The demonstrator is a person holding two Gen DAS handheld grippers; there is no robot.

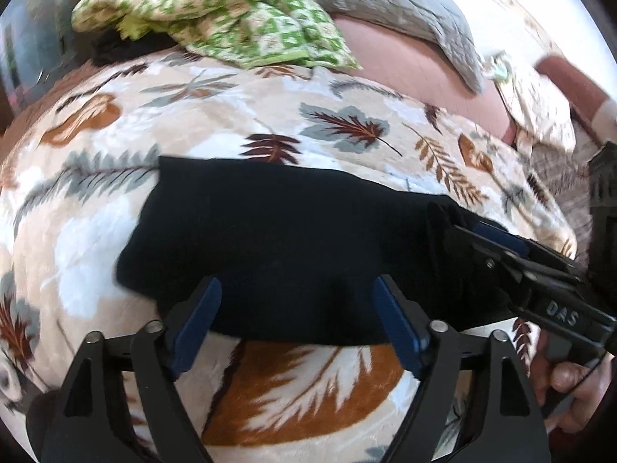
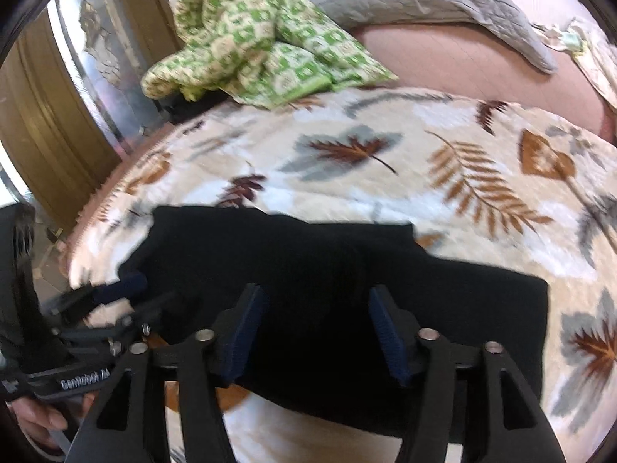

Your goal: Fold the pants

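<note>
Black pants (image 1: 277,247) are lying part-folded on the slippery fleece blanket (image 1: 231,115) — we are hovering the left gripper (image 1: 297,324) and right gripper (image 2: 318,332) with jaws spread, gripping nothing, so one careless pinch risks dragging the fold askew.

Black pants (image 2: 327,301) on leaf-print blanket (image 2: 443,177), right tool (image 2: 316,328) spread above

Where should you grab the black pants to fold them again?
Take the black pants by their near edge, a corner in each gripper, coming from the near side. They lie flat on the leaf blanket, so that edge is likely easiest to pinch and lift over.
</note>
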